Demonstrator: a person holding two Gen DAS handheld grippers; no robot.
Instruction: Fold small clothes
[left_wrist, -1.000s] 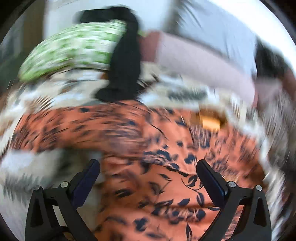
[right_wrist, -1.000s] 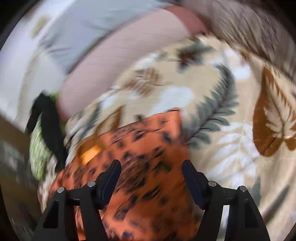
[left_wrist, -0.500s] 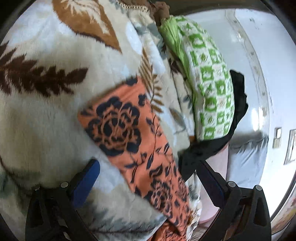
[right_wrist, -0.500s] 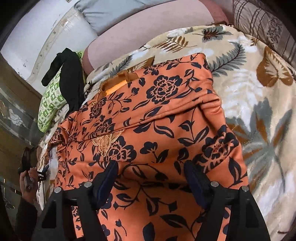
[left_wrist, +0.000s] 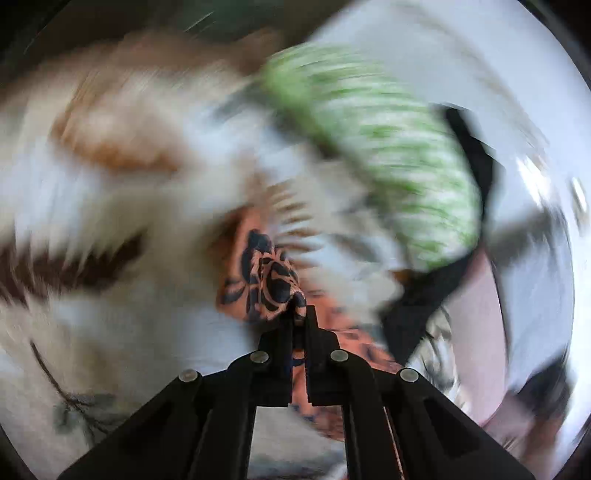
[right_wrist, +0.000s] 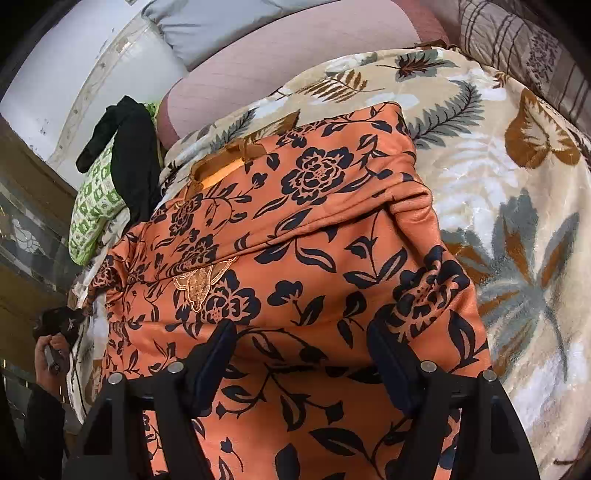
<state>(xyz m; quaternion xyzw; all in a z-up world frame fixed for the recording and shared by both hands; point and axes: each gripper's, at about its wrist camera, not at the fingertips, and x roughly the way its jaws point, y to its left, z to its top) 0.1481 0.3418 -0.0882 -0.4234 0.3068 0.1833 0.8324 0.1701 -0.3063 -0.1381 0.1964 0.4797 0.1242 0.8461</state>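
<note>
An orange garment with a dark floral print (right_wrist: 314, 266) lies spread on a leaf-patterned blanket (right_wrist: 517, 221). My right gripper (right_wrist: 303, 354) is open and hovers just over the garment's near part, jaws wide apart. In the blurred left wrist view, my left gripper (left_wrist: 299, 317) is shut on a bunched corner of the same orange garment (left_wrist: 266, 280) and holds it pinched above the blanket (left_wrist: 110, 221). The rest of the garment trails down to the right behind the left jaws.
A green and white patterned pillow (right_wrist: 92, 206) with a black cloth (right_wrist: 133, 162) draped over it lies at the far left; they also show in the left wrist view (left_wrist: 388, 155). A pink cushion (right_wrist: 295, 66), a grey pillow (right_wrist: 221, 26) and a striped pillow (right_wrist: 517, 48) line the back.
My left gripper has closed on a corner of the orange garment and is moving fast, blurring its view. My right gripper has stayed open over the garment, almost still.
</note>
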